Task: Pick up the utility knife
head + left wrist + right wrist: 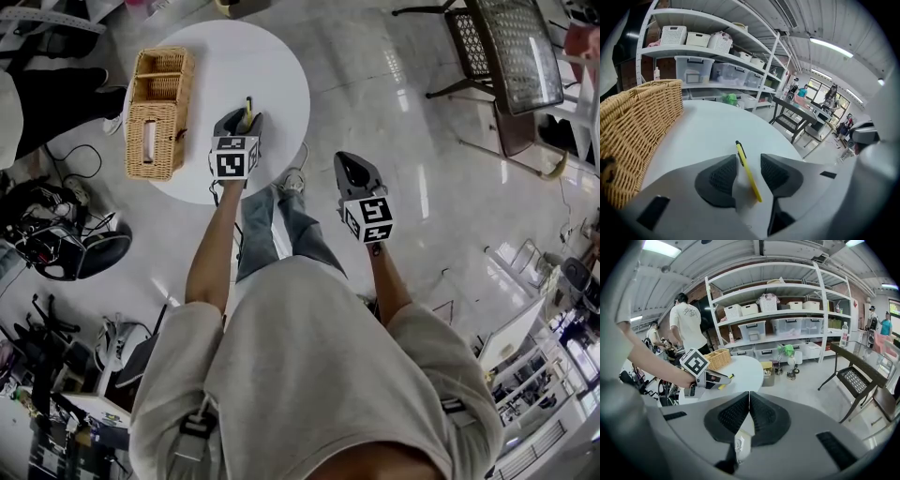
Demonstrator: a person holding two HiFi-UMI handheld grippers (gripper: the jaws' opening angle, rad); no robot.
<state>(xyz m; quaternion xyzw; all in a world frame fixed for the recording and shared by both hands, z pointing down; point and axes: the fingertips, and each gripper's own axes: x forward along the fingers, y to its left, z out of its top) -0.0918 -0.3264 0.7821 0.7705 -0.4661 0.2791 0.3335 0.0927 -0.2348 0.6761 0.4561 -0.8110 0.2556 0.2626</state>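
The utility knife [740,151] is slim and yellow with a black tip, and it lies flat on the round white table [272,66]. My left gripper [749,164] stands low over it with a jaw on either side. A gap shows between each pad and the knife, so it is open. From the head view the knife's tip [248,106] pokes out beyond the left gripper [239,117]. My right gripper [352,167] hangs off the table over the floor. Its pads [740,414] meet with nothing between them.
A wicker basket [155,112] stands on the table just left of the left gripper, and its wall [633,126] is close beside the jaws. A black mesh chair [506,56] is at the far right. Cables and equipment [56,234] crowd the floor at left.
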